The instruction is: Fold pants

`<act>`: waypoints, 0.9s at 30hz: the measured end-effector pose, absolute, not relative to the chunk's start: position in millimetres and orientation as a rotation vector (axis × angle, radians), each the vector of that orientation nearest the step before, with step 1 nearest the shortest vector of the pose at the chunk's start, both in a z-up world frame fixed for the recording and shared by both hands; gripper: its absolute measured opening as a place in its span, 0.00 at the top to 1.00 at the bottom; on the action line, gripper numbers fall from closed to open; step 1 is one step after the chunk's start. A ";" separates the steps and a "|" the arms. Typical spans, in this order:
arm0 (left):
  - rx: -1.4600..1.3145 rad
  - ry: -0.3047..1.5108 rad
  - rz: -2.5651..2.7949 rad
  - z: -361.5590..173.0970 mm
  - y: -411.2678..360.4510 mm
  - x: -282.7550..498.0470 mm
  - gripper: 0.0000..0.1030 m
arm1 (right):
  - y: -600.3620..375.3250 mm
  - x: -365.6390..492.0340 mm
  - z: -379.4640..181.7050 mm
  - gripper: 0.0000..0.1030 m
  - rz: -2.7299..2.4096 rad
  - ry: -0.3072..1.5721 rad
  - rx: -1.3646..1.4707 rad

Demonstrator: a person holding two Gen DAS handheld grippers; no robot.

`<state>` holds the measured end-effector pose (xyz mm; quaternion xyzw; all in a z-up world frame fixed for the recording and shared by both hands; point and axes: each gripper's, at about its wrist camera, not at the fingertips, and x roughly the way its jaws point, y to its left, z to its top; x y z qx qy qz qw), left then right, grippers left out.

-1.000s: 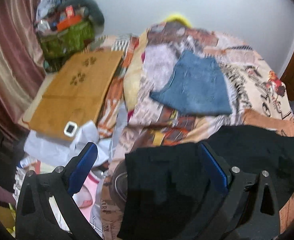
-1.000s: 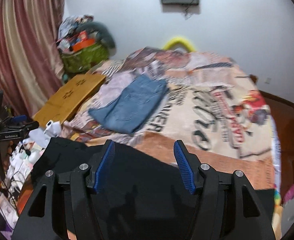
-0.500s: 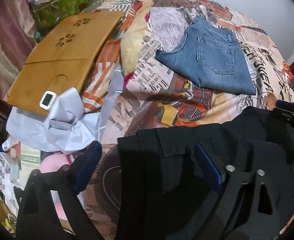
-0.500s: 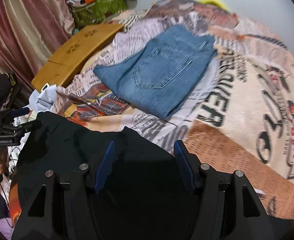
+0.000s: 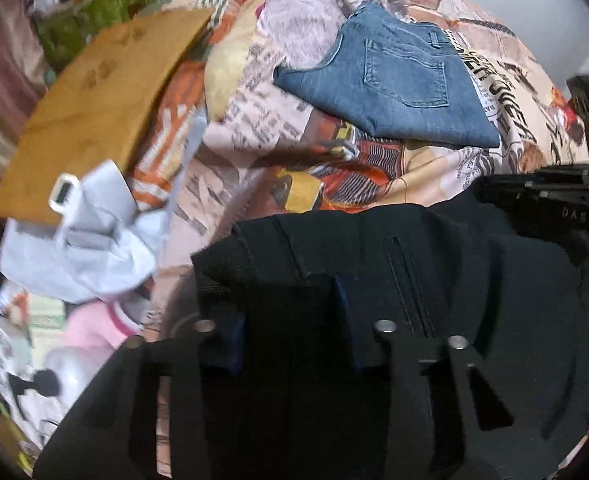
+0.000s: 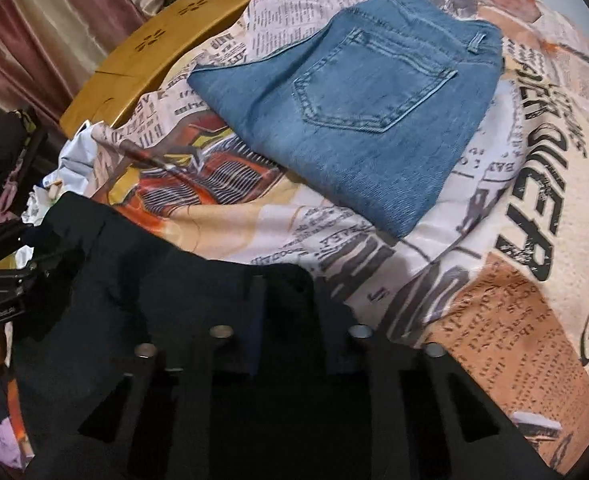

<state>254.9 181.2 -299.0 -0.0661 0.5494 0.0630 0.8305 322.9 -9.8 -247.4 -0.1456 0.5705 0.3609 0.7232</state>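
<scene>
Black pants [image 5: 434,288] lie on the bed's near edge, waistband toward the far side; they also show in the right wrist view [image 6: 154,292]. My left gripper [image 5: 290,320] is low over the pants near their left end, its blue-padded fingers [image 5: 344,316] partly closed with dark cloth between them. My right gripper [image 6: 290,316] sits at the pants' right end, its fingers narrowed around the black cloth. Whether either pinch is tight is hard to tell against the dark fabric.
Folded blue jeans [image 6: 358,104] lie farther back on the printed bedspread [image 6: 514,200]. A wooden lap table [image 5: 94,108] lies at the left edge. White cloth with a small device [image 5: 78,232] and clutter sit beside the bed. Curtains [image 6: 54,28] hang at left.
Both grippers dropped down onto the black pants and their fingers narrowed from wide open to closing on the cloth. The views tilted down toward the bed.
</scene>
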 end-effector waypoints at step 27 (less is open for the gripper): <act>0.019 0.985 0.280 -216.4 195.4 226.5 0.22 | -91.1 294.2 -125.7 0.62 0.607 0.939 -0.207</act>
